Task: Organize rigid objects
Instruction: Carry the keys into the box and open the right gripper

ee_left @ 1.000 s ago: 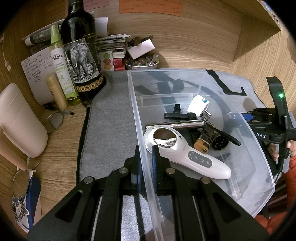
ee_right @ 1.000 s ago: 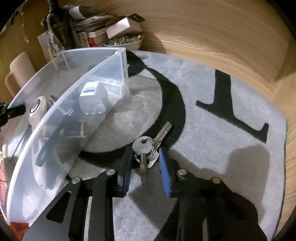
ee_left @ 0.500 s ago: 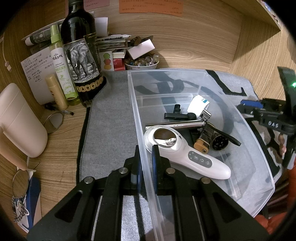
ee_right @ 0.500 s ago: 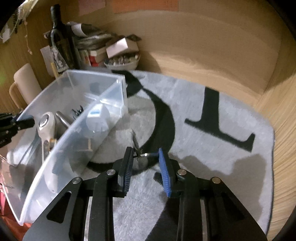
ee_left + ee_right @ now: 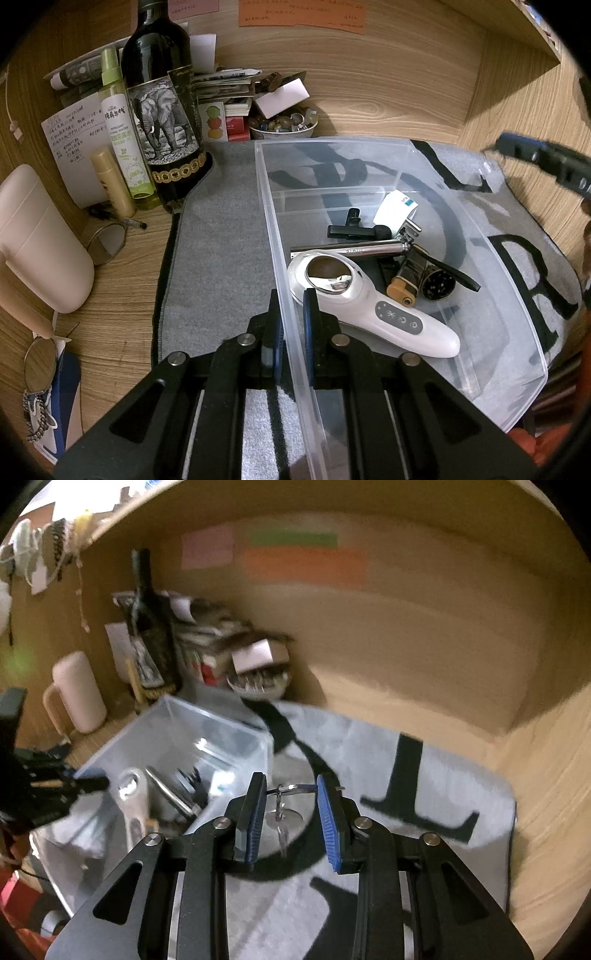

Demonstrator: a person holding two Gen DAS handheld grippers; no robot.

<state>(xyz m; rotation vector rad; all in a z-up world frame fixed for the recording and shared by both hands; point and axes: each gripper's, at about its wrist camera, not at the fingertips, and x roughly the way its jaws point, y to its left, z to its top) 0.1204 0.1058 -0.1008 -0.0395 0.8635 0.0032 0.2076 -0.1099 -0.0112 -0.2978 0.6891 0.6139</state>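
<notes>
My left gripper (image 5: 291, 314) is shut on the near left wall of a clear plastic bin (image 5: 280, 236). The bin holds a white handheld device (image 5: 373, 310), a white plug (image 5: 395, 210), a metal tool (image 5: 354, 251) and several small dark items. My right gripper (image 5: 291, 794) is shut on a key ring, and the keys (image 5: 282, 819) hang between its blue pads, lifted above the grey mat (image 5: 406, 775) just right of the bin (image 5: 177, 746). The right gripper also shows blurred in the left wrist view (image 5: 543, 162).
A wine bottle (image 5: 162, 107), a green spray bottle (image 5: 125, 136), a small tube (image 5: 112, 181), a bowl of trinkets (image 5: 282, 123) and stacked papers stand at the back left. A pink mug (image 5: 40, 240) and glasses (image 5: 107, 243) lie left of the mat. Wooden walls enclose the back and right.
My right gripper has closed on the keys, lifted them off the mat and risen, tilting upward. The left gripper and the bin have not moved.
</notes>
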